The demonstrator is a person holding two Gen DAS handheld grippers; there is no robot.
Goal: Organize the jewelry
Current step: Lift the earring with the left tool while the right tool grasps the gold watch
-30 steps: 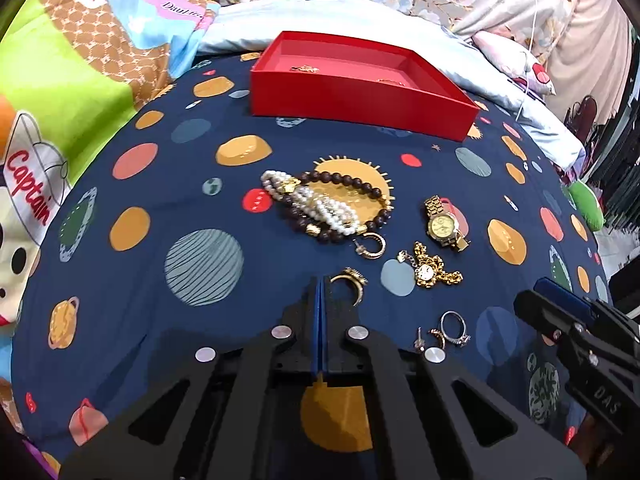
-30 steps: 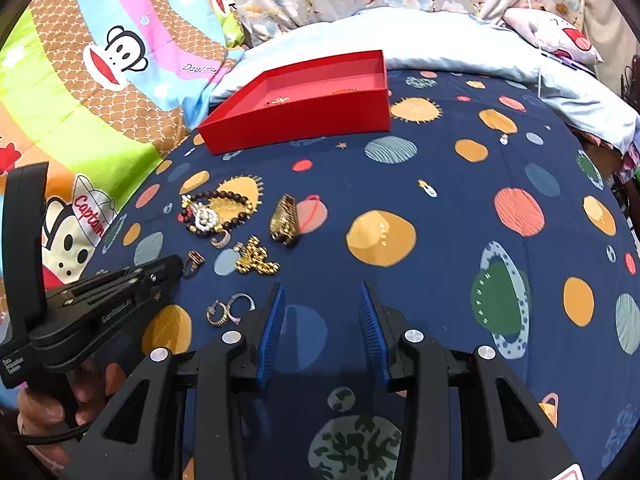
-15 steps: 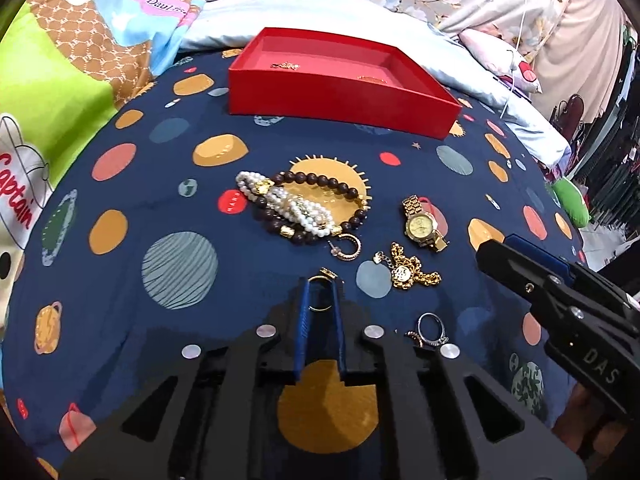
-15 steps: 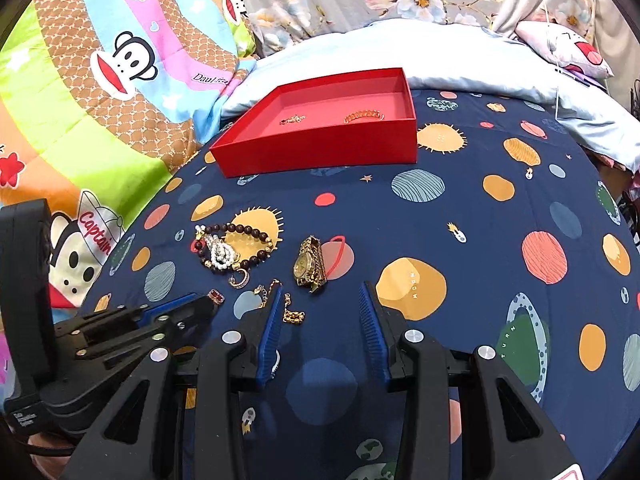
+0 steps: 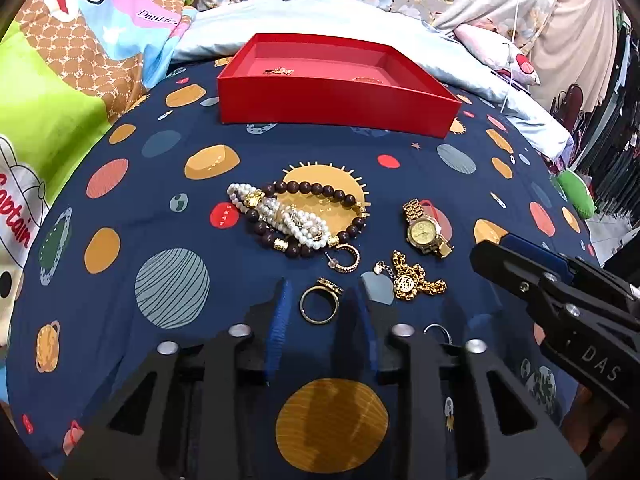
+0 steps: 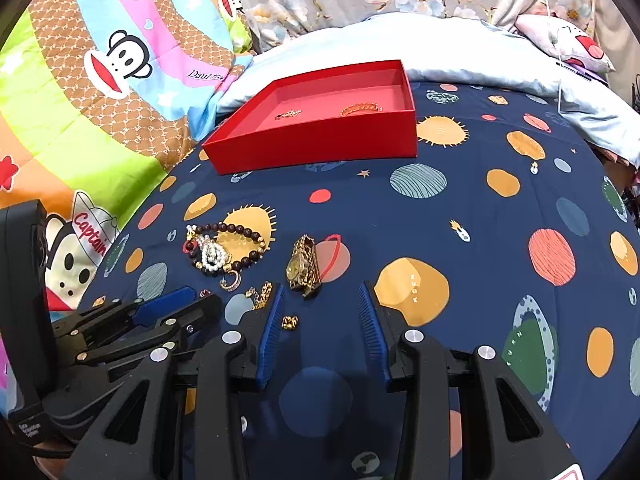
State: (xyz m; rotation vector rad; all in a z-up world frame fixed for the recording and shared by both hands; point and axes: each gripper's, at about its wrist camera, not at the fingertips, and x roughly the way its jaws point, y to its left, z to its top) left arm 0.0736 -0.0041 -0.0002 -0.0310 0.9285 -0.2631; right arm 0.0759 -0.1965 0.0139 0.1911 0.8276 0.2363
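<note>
Left gripper (image 5: pixel 322 300) low over the bed (image 5: pixel 120 272), fingers part-open, having just been opening; gold ring (image 5: pixel 319 305) lies between them on the spread, pads not pressing it. Judged step: lining up on the ring for pickup. Next move calls for closing squarely on the band, since it lies flat and could skid, then a lift and carry to the red box (image 5: pixel 332 100) at 12 o'clock. Right gripper (image 6: pixel 322 320) fingers stand apart, holding nothing; a scrap of gold chain (image 6: pixel 290 322) sits between them, untouched. Count, left view: one pearl bracelet (image 5: pixel 288 216) tangled with one dark bead bracelet (image 5: pixel 320 190) at 12 o'clock of the ring; one hoop earring (image 5: pixel 346 258) just beyond the ring; one gold watch (image 5: pixel 426 232) at 2 o'clock; one gold chain with pendant (image 5: pixel 412 280) at 3 o'clock; one silver ring (image 5: pixel 438 330), half hidden by the gripper. Box already holds two small gold pieces (image 6: pixel 328 111).
</note>
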